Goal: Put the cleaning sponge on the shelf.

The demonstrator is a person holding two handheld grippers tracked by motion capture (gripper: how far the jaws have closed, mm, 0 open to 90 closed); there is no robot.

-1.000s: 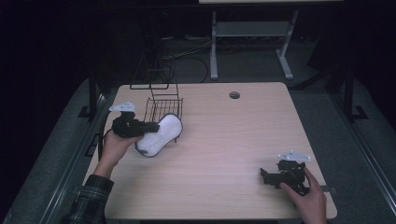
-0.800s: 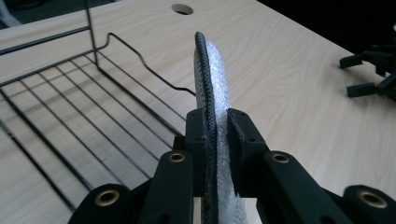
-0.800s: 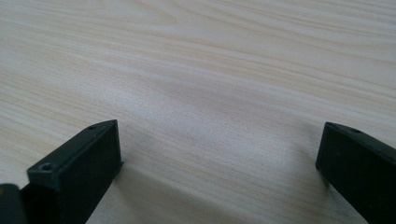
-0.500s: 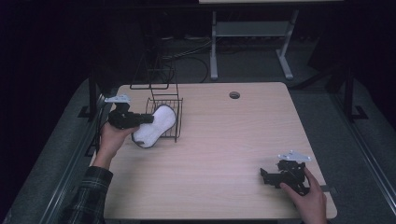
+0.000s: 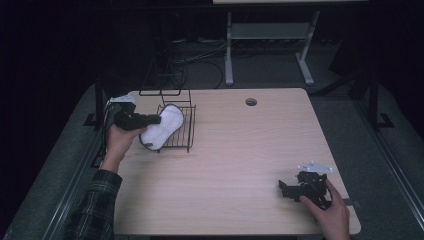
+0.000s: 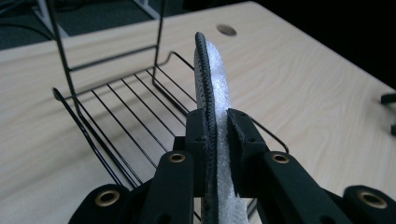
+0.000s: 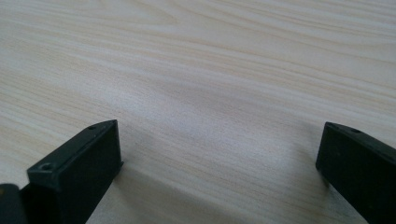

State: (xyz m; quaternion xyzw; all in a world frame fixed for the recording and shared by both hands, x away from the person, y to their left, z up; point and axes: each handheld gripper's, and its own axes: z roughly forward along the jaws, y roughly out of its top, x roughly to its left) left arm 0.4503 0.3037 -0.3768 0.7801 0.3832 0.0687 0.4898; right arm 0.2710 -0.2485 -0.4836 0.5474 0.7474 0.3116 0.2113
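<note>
- High view: the left gripper is up at the table's far left, holding a white pad over the near edge of a black wire rack. The pad leans half into the rack. The right gripper sits low at the near right corner, well apart from all that.
- Left gripper view: jaws clamped tight on the pad, which stands on edge with its dark rim facing the camera, right over the rack's wires.
- Right gripper view: jaws wide apart, nothing between them, just bare table right underneath.
</note>
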